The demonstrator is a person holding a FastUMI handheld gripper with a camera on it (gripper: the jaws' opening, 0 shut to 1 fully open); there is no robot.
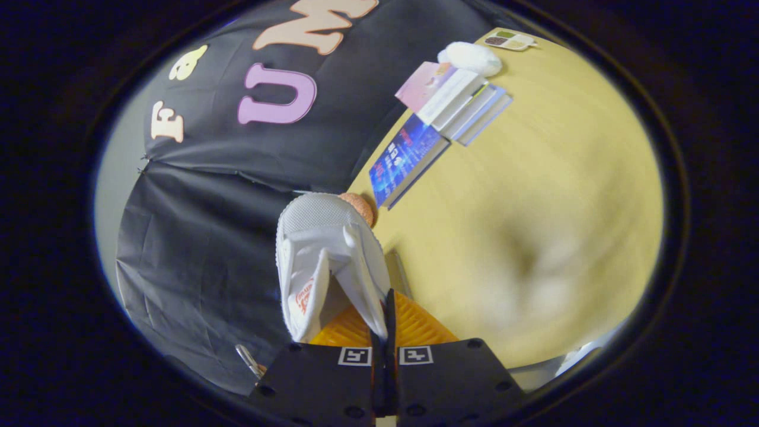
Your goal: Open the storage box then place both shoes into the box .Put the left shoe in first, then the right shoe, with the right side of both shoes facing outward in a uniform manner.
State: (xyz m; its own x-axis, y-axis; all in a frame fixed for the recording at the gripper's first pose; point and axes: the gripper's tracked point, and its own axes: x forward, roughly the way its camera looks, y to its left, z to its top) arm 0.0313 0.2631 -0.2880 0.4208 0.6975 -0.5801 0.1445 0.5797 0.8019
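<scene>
The gripper (pixel 384 320) has its fingers pinched together on the collar of a white sneaker (pixel 323 255), which hangs toe-away ahead of them, lifted off the yellow table (pixel 563 225). A stack of books (pixel 439 124) lies far right. This looks like a carrying step: next the shoe must be brought to the storage box and lowered in, right side facing outward.

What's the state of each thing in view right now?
gripper: shut on the shoe's collar edge, carrying it.
white shoe: lifted off the table, toe pointing away from the fingers.
books: closed, lying in a loose stack on the table.
white fluffy thing: resting beyond the books.
</scene>
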